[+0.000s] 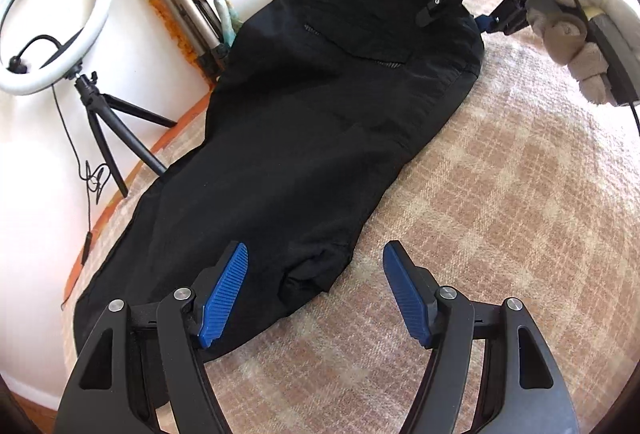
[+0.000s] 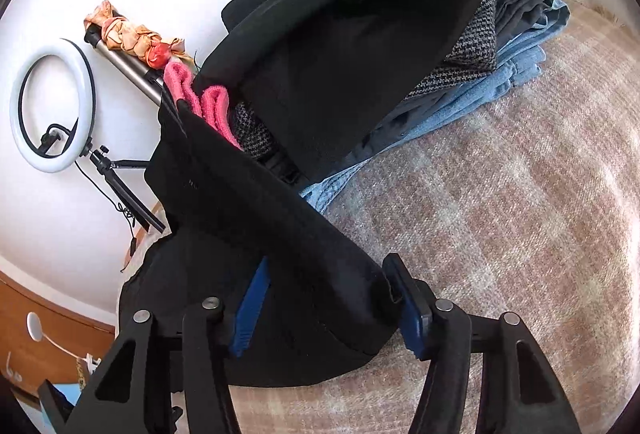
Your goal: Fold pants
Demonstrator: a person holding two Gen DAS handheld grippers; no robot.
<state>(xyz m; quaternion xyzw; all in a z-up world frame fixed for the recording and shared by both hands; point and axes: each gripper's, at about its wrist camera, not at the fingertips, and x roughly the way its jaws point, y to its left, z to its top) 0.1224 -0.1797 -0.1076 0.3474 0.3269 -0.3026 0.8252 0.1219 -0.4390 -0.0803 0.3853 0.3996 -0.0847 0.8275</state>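
The black pants [image 1: 312,106] lie lengthwise on the plaid blanket [image 1: 500,194], waistband with a red tag at the far end. My left gripper [image 1: 316,274] is open and empty just above the leg end, its left finger over the fabric. My right gripper [image 1: 460,0] shows at the far end by the waistband, held in a gloved hand. In the right wrist view the right gripper [image 2: 324,298] stands wide with a thick fold of the black pants [image 2: 280,218] between its blue pads; I cannot tell if it pinches the fabric.
A pile of folded clothes [image 2: 500,66], denim, houndstooth and black, lies beyond the waistband. A ring light on a tripod [image 1: 52,30] and a folded tripod [image 1: 188,14] stand at the left, off the blanket's orange edge. Pink fabric [image 2: 208,106] sits behind the pants.
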